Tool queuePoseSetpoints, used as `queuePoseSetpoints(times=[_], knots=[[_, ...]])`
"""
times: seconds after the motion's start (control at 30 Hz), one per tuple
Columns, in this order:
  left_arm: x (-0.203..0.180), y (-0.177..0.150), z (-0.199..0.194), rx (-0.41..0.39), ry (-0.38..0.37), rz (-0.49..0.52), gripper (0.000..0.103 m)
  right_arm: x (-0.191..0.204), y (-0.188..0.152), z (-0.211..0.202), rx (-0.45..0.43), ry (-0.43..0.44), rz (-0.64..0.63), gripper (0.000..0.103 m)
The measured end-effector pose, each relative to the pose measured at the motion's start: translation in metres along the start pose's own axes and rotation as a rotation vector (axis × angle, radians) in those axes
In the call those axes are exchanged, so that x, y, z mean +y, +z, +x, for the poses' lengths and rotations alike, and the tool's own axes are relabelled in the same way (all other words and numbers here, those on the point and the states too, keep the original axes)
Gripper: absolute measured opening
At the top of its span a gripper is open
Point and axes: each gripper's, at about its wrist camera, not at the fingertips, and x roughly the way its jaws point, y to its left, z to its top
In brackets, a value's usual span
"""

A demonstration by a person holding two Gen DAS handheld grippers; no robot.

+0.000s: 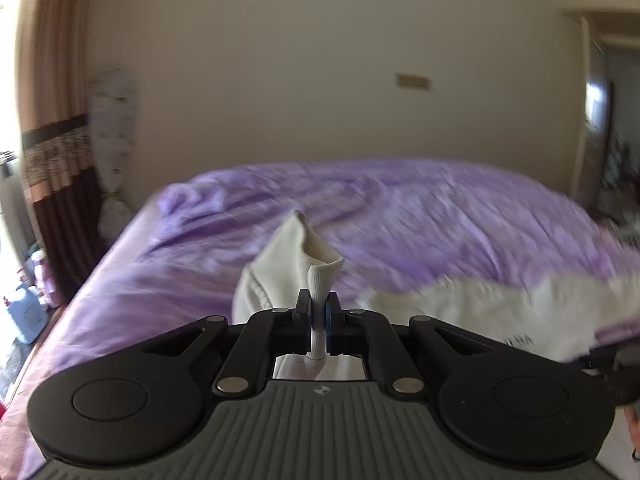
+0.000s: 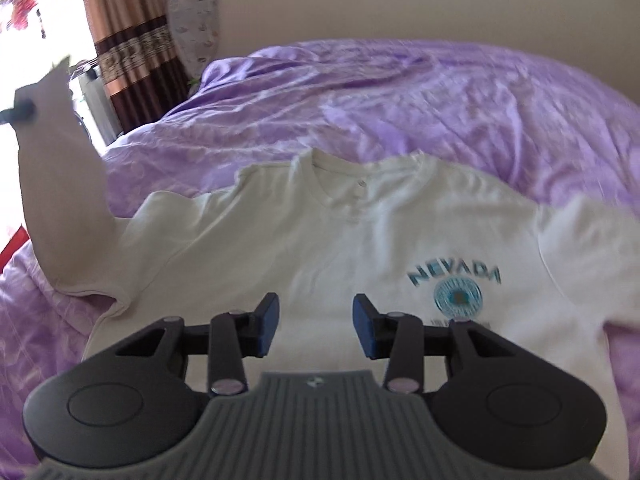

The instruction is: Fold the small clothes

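Note:
A white sweatshirt [image 2: 340, 240] with a blue "NEVADA" print [image 2: 454, 276] lies face up on the purple bedspread [image 2: 400, 100]. My left gripper [image 1: 318, 316] is shut on the ribbed cuff [image 1: 320, 276] of its left sleeve and holds the sleeve lifted above the bed. In the right wrist view the raised sleeve [image 2: 56, 168] stands up at the far left, with the left gripper's tip [image 2: 18, 114] on it. My right gripper [image 2: 316, 320] is open and empty, hovering over the sweatshirt's lower front.
The purple bedspread [image 1: 400, 220] covers the whole bed. A brown striped curtain [image 1: 56, 160] and a bright window are at the left. A blue bottle [image 1: 24, 312] stands on the floor by the bed. A doorway [image 1: 608, 120] is at the right.

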Motion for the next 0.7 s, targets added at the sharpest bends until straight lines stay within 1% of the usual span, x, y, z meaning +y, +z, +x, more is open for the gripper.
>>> queuePoseSetpoints(times=[0.07,0.13,0.23,0.27,0.3,0.33,0.37,0.4,0.43,0.47,0.5,0.53,0.57,0.6,0.63,0.7], knots=[[-0.030,-0.018,0.025,0.047,-0.046,0.044,0.005,-0.008,-0.007,0.002,0.015,0.001,0.026,0.038],[-0.052,-0.037,0.048,0.111,-0.082,0.055,0.005,-0.014,-0.014,0.005,0.028,0.009,0.050,0.038],[-0.073,-0.068,0.075,0.204,-0.128,0.075,0.006,-0.021,-0.023,0.014,0.049,0.031,0.089,0.038],[-0.076,-0.077,0.082,0.242,-0.152,0.070,0.006,-0.022,-0.025,0.017,0.055,0.044,0.099,0.038],[-0.076,-0.085,0.085,0.281,-0.182,0.056,0.008,-0.023,-0.027,0.020,0.061,0.056,0.109,0.038],[-0.075,-0.092,0.088,0.319,-0.217,0.038,0.016,-0.024,-0.029,0.023,0.067,0.068,0.118,0.039],[-0.072,-0.097,0.089,0.349,-0.252,0.014,0.021,-0.025,-0.031,0.026,0.074,0.082,0.129,0.041],[-0.068,-0.101,0.088,0.373,-0.284,-0.008,0.033,-0.026,-0.032,0.028,0.081,0.100,0.145,0.043],[-0.065,-0.104,0.088,0.395,-0.325,-0.030,0.042,-0.027,-0.032,0.031,0.090,0.118,0.163,0.047],[-0.060,-0.104,0.086,0.411,-0.358,-0.053,0.046,-0.028,-0.032,0.033,0.098,0.137,0.184,0.050],[-0.055,-0.103,0.083,0.423,-0.381,-0.076,0.054,-0.029,-0.032,0.035,0.108,0.160,0.208,0.052],[-0.049,-0.103,0.079,0.427,-0.404,-0.093,0.056,-0.031,-0.031,0.036,0.118,0.187,0.235,0.056],[-0.043,-0.100,0.074,0.428,-0.419,-0.102,0.057,-0.034,-0.029,0.039,0.132,0.216,0.269,0.059],[-0.037,-0.096,0.070,0.425,-0.421,-0.104,0.058,-0.037,-0.027,0.042,0.151,0.247,0.309,0.059],[-0.030,-0.091,0.066,0.419,-0.405,-0.099,0.058,-0.039,-0.026,0.047,0.172,0.276,0.352,0.059],[-0.016,-0.079,0.062,0.406,-0.344,-0.083,0.058,-0.041,-0.022,0.058,0.210,0.318,0.424,0.058]])
